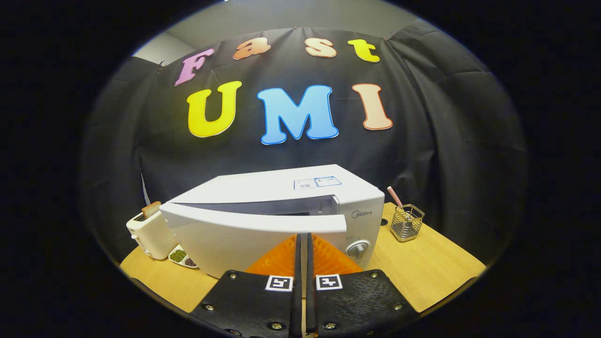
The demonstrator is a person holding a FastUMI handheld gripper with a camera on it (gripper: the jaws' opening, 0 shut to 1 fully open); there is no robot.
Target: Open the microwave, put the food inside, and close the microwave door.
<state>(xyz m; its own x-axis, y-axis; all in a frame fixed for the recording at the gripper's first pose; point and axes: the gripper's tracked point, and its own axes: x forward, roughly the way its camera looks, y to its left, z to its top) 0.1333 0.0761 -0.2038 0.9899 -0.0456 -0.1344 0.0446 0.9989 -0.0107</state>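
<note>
Microwave (281,197): white, standing on the wooden table (436,267) in front of the black cloth wall, directly ahead of the gripper.
Toaster (150,234): pale, left of the microwave, with a slice of bread (151,209) sticking up out of its slot.
Dish (183,258): small and divided, just beside the toaster's base, holding green and dark bits; the door's lower left corner hangs over it.
Microwave door (253,234): partly open, hinged on the left, its free right edge swung out toward the gripper, leaving a gap that shows the dim inside.
Gripper (304,239): fingers pressed together with only a thin slit between them and nothing pinched; the tips sit right at the front face of the door near its free edge, though actual contact cannot be told.
Control knob (358,248): on the microwave's right panel, just right of the fingertips.
Wire holder (407,223): on the table right of the microwave, well apart, with a striped straw (394,196) leaning in it.
</note>
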